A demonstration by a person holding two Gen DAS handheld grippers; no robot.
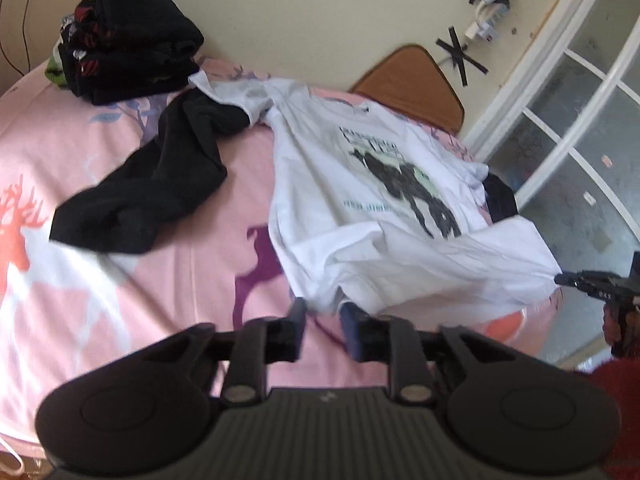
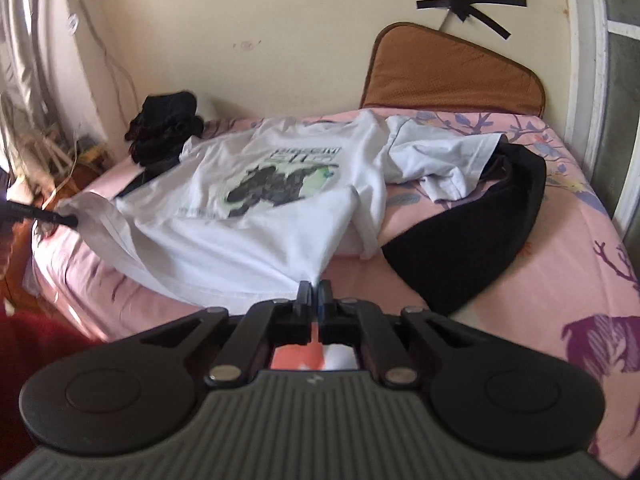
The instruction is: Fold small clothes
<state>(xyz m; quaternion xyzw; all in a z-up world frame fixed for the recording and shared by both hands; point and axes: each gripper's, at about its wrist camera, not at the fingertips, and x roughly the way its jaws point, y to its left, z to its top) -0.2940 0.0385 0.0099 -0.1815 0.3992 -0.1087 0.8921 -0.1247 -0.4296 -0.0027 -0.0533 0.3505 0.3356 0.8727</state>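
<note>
A white T-shirt (image 1: pixel 372 200) with a dark print lies face up on the pink bed (image 1: pixel 120 280); it also shows in the right wrist view (image 2: pixel 248 208). My left gripper (image 1: pixel 323 308) has its jaws a little apart around the shirt's near hem corner, and in the right wrist view (image 2: pixel 70 220) it pinches that lifted corner. My right gripper (image 2: pixel 315 290) is shut on the other hem corner; it shows at the right edge of the left wrist view (image 1: pixel 560 279), touching the shirt.
A loose black garment (image 1: pixel 160 184) lies left of the shirt, another black garment (image 2: pixel 480 232) to its right. A stack of folded dark clothes (image 1: pixel 128 44) sits at the bed's far corner. A brown cushion (image 2: pixel 452 72) leans on the wall.
</note>
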